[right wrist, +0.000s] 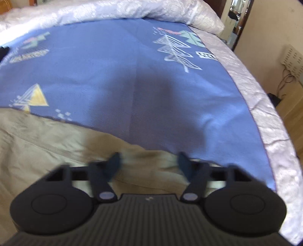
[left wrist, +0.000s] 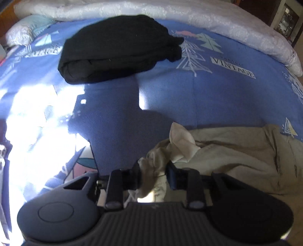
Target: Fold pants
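We see our left gripper [left wrist: 151, 175] clamped on bunched beige pants [left wrist: 227, 157]; folded black pants [left wrist: 117, 51] lie well ahead of its jaws.

Blue patterned bedsheet [right wrist: 117, 62], white quilt [left wrist: 236, 24], sunlit

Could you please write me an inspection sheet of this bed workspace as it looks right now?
Surface: blue printed bedsheet, sunlit patch at its left in the left wrist view.
Job's things: beige pants, crumpled, unfolded.
Clutter: folded black garment; white quilt bunched along the far edge.
Grippers: left gripper clamped on a bunch of pants fabric; right gripper jaws apart over the pants, blurred.
Cables: wires against the wall.
Surroundings: wooden floor, doorway.
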Tool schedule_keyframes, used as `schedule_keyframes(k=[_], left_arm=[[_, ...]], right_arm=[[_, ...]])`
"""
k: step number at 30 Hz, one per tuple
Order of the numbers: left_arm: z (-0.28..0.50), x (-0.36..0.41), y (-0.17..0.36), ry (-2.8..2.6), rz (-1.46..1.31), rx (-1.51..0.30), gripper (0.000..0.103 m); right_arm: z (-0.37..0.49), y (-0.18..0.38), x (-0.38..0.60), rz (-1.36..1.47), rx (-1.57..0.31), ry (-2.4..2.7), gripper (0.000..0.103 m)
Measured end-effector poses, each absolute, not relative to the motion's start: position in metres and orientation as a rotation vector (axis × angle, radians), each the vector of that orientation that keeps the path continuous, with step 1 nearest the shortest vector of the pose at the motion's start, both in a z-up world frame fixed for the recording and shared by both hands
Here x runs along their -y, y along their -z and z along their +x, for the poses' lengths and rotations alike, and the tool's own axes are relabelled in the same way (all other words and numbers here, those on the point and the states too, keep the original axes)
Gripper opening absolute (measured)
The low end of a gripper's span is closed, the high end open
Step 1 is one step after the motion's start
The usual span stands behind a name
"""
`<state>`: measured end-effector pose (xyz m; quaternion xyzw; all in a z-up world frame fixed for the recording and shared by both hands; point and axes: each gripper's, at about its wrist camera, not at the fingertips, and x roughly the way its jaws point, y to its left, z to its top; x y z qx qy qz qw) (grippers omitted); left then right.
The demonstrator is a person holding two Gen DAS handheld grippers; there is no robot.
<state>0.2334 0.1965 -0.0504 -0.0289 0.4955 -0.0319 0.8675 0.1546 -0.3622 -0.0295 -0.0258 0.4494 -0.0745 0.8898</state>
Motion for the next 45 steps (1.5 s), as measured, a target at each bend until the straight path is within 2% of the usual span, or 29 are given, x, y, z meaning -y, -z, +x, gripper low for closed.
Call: schedule_keyframes(k=[1,8,12,14,15,16,17,19,23,26,29,32,37,39,40,41,45], left_arm=[[0.229,-0.195,0.04,0.045,-0.019,-0.986,0.024],[0.229,-0.216,-0.034,-0.096,-0.012,-0.697,0.024],[0.269,-0.231,-0.03,-0.176,-0.077,-0.719,0.026],[0.298,-0.228,-0.003,-0.229,-0.055,-0.781,0.038],[0.309,-0.228,0.018,-0.27,-0.032,-0.828,0.051],[0.319,-0.227,0.037,-0.303,-0.005,-0.889,0.059],[0.323,-0.228,0.054,-0.315,0.016,-0.95,0.058],[0.312,-0.23,0.061,-0.306,0.018,-0.952,0.058],[0.263,-0.241,0.023,-0.222,-0.013,-0.845,0.058],[0.211,-0.258,-0.011,-0.2,-0.054,-0.759,0.065],[0.163,-0.272,-0.024,-0.176,-0.138,-0.753,0.072],[0.124,-0.274,-0.012,-0.127,-0.224,-0.808,0.07],[0.08,-0.259,0.018,-0.077,-0.296,-0.9,0.069],[0.071,-0.253,0.029,-0.069,-0.299,-0.93,0.069],[0.068,-0.251,0.033,-0.077,-0.29,-0.941,0.069],[0.068,-0.25,0.037,-0.086,-0.278,-0.956,0.069],[0.072,-0.245,0.05,-0.127,-0.232,-0.993,0.069]], right_arm=[[0.155,0.026,0.355,-0.069,-0.934,0.159,0.003],[0.196,-0.044,0.323,-0.073,-0.634,0.159,0.003],[0.251,-0.053,0.306,-0.076,-0.546,0.182,0.003],[0.284,-0.028,0.296,-0.098,-0.589,0.202,0.011],[0.298,-0.012,0.292,-0.107,-0.644,0.207,0.021],[0.31,0.004,0.288,-0.115,-0.71,0.226,0.052],[0.315,0.016,0.285,-0.115,-0.747,0.247,0.061],[0.304,0.018,0.29,-0.054,-0.729,0.224,0.06],[0.251,-0.007,0.338,0.087,-0.629,0.206,0.062],[0.199,-0.02,0.406,0.287,-0.563,0.282,0.066],[0.167,-0.014,0.469,0.509,-0.534,0.387,0.066],[0.18,0.001,0.49,0.57,-0.595,0.373,0.065],[0.24,0.04,0.466,0.426,-0.819,0.235,0.067],[0.247,0.049,0.446,0.288,-0.841,0.258,0.062],[0.25,0.047,0.437,0.223,-0.823,0.255,0.032],[0.253,0.045,0.436,0.22,-0.799,0.253,0.026],[0.276,0.027,0.452,0.167,-0.656,0.454,0.025]])
